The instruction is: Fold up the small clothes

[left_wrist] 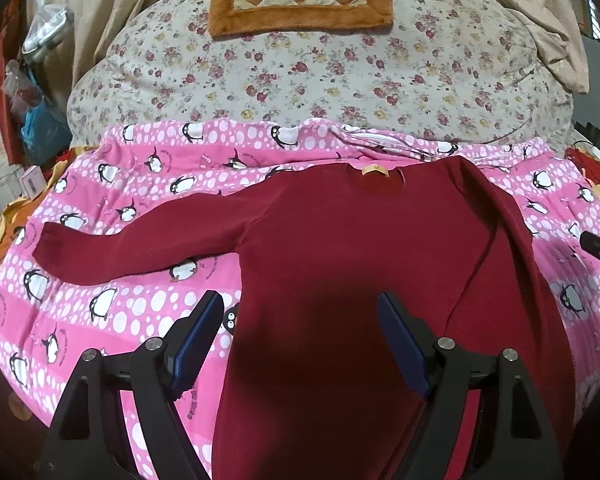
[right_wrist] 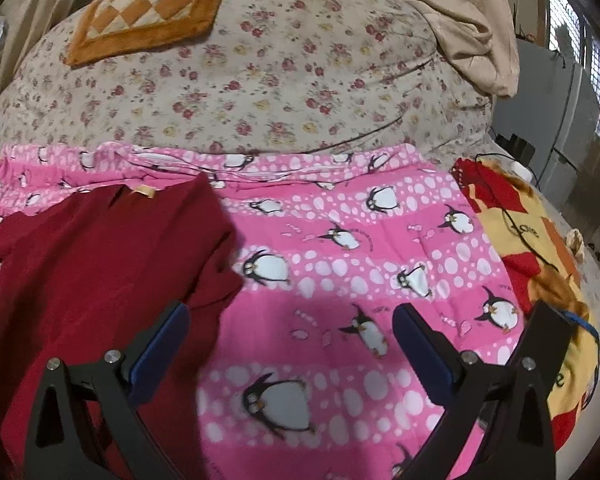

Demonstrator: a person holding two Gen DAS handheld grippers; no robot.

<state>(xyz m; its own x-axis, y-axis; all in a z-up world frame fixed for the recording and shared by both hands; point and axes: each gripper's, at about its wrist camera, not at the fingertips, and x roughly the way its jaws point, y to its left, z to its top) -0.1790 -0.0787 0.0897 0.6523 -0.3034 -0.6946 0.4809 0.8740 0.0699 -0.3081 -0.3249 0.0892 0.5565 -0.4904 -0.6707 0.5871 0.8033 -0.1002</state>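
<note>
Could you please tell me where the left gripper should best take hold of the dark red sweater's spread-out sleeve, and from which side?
Probably at the cuff end of the spread-out sleeve of the dark red sweater. It lies flat on the pink penguin blanket, stretched leftward, while the other side is already folded in. The open left gripper could approach from above and the left, pinching the cuff edge to carry it across the body.

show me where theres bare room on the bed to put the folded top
Free: the pink sheet right of the red top, up to the yellow blanket. Smaller patch under its spread sleeve. Crowded: the floral quilt behind.
</note>
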